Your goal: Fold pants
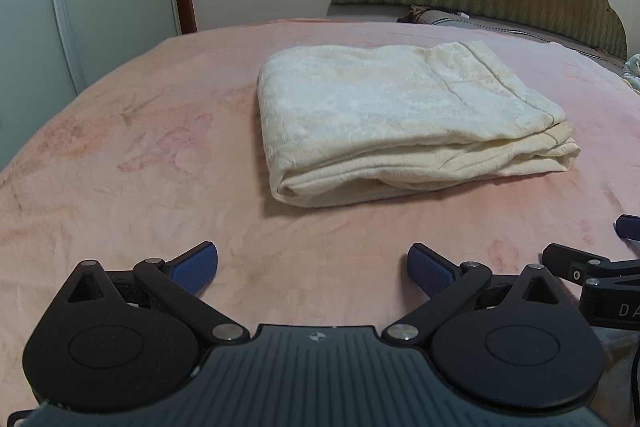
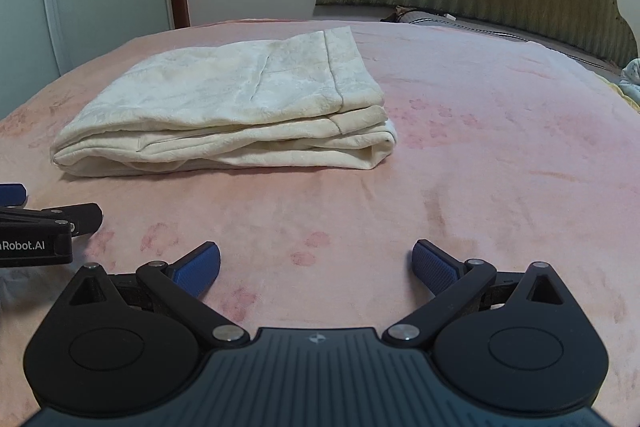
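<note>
Pants [image 1: 400, 119], cream-coloured, lie folded into a thick layered stack on the pink bed [image 1: 120, 147] in your left wrist view, well ahead of your left hand-held gripper [image 1: 313, 269], whose blue pads stand wide apart. In your right wrist view the stack sits ahead and left, layers showing along its near edge; your right hand-held gripper [image 2: 316, 269] is spread apart too, holding nothing.

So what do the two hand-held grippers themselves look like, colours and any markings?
Both look alike. The left hand-held gripper has matte black linkage arms with silver pivot pins, round black housings, a ribbed dark grey body with a small emblem, and blue textured fingertips. The right hand-held gripper matches it. White lettering ending "Robot.AI" shows on the left one's side in the right wrist view. No cables or sleeves are visible.
</note>
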Demonstrator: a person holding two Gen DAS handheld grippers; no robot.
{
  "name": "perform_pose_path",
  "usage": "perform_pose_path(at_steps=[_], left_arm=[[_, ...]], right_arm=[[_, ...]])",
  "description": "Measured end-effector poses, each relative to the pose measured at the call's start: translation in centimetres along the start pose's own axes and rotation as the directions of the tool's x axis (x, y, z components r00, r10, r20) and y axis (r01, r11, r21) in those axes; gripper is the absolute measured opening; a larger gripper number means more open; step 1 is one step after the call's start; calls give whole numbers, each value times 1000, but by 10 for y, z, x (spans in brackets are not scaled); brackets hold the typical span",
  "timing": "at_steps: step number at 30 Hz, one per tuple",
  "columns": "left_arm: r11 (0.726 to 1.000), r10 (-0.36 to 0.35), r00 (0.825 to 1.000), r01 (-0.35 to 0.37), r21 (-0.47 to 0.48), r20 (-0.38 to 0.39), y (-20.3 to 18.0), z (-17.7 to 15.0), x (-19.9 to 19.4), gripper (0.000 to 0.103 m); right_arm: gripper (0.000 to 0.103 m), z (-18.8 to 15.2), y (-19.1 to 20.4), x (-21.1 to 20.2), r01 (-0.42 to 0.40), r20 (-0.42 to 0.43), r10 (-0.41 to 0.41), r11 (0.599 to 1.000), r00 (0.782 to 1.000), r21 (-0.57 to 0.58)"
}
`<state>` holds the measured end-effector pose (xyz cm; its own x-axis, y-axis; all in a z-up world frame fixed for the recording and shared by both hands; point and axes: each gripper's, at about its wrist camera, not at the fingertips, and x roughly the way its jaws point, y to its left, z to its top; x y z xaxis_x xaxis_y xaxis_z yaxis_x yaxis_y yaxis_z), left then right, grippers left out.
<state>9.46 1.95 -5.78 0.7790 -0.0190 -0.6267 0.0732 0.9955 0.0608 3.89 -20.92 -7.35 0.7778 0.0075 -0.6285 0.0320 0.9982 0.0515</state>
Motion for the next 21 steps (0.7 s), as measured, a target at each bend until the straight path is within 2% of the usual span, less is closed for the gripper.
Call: perform_pose_path(at_steps=[4,14,21], left_arm=[[999,-14,1000,14,-29,-7,5,-3,-1,103],[999,-26,1000,25,-25,-11,5,-3,-1,103],[997,-66,998,66,-33,-15,10,-6,-4,103]], right_arm=[[103,0,1,0,1,-2,-1,1000,1000,-2],[103,0,2,1,4,-3,-4,1000,1000,-6],[103,0,2,1,4,-3,-4,1000,1000,-6]])
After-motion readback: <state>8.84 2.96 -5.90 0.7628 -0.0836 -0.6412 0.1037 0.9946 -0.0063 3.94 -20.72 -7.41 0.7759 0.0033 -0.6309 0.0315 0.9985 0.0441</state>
